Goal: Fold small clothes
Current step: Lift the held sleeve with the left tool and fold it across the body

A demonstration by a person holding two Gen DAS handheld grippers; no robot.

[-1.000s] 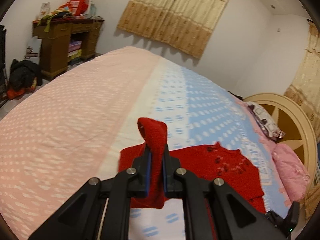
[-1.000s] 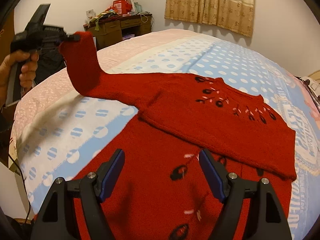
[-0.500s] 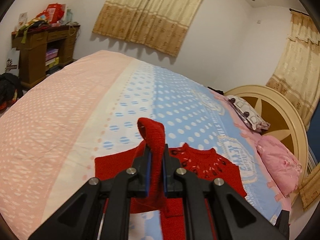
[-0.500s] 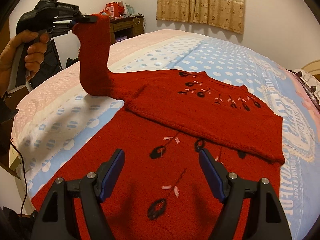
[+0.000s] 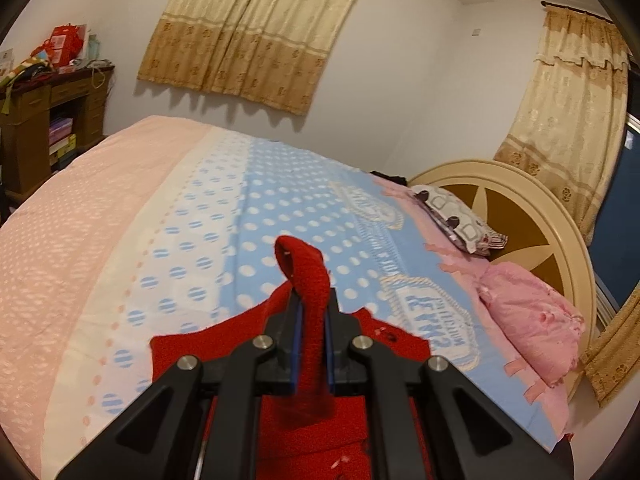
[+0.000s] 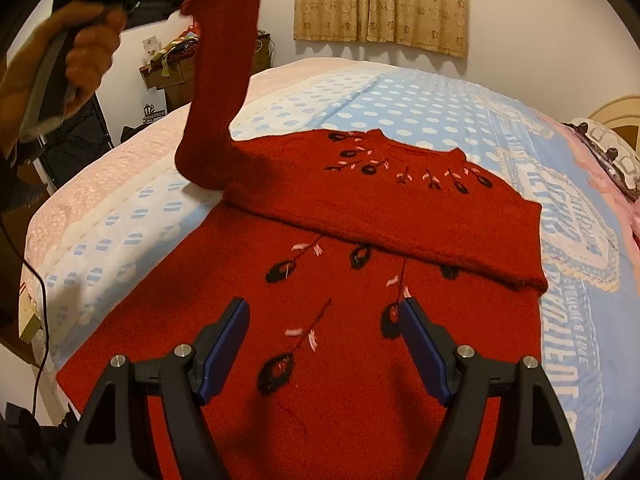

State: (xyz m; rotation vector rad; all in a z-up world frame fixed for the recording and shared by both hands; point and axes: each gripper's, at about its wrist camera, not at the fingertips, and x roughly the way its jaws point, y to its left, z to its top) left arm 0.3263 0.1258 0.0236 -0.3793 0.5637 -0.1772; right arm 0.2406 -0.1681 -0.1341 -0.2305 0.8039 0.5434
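My left hand-held gripper [image 5: 311,322] is clamped on the sleeve [image 6: 218,80] of the red sweater [image 6: 360,320]. The cuff end curls up and over above the blue pads [image 5: 297,336]. In the right wrist view the sleeve rises steeply from the sweater's left shoulder to that hand-held gripper, held high above the bed [image 6: 420,100], with my left hand [image 6: 86,52] around its handle.

The sweater lies flat on the bed, hem toward the near edge, neck toward the far side. Its top part is folded over, the fold edge running across the body. Black and pink embroidery [image 6: 360,160] shows on the folded part and lower on the body.

My right hand-held gripper [image 6: 322,344] hovers over the lower body of the sweater, fingers [image 6: 224,344] wide apart, nothing between them.

The sheet is blue with white dots in the middle, pink along the left edge. A headboard [image 5: 516,208] stands at the right end, with a pink pillow [image 5: 532,316] and a patterned pillow [image 5: 460,220] beside it. A desk [image 5: 44,120] stands past the far left corner. Curtains [image 5: 256,32] hang on the far wall.
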